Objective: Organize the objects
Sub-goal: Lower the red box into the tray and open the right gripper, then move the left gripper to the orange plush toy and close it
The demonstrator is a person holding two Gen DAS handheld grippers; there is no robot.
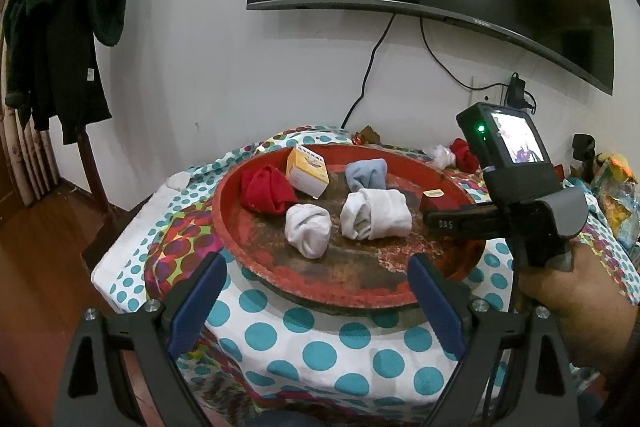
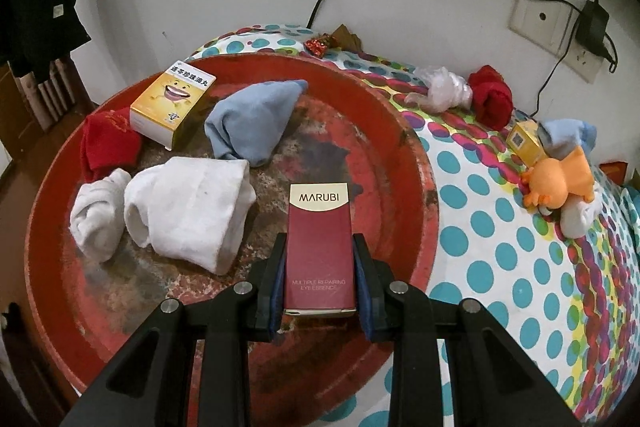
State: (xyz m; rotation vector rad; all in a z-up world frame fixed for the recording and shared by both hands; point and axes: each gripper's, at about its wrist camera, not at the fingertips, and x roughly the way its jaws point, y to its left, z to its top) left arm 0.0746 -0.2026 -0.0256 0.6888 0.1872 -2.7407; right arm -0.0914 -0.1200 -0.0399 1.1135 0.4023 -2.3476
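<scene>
Polka-dot cloth covers the bench where our right gripper clamps the maroon box over the red tray at six o'clock, while our left gripper hangs spread apart.

Dim warm light, fisheye-warped, dark-vignetted edges.

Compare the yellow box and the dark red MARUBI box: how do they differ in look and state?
The yellow box shows a laughing cartoon face and Chinese text; the MARUBI box is dark red with Latin lettering. The yellow box looks short and blocky, the MARUBI box long and slim. The yellow box lies free in the red tray, against the red sock; the MARUBI box is clamped by the right gripper. Both are cartons over the tray.
</scene>
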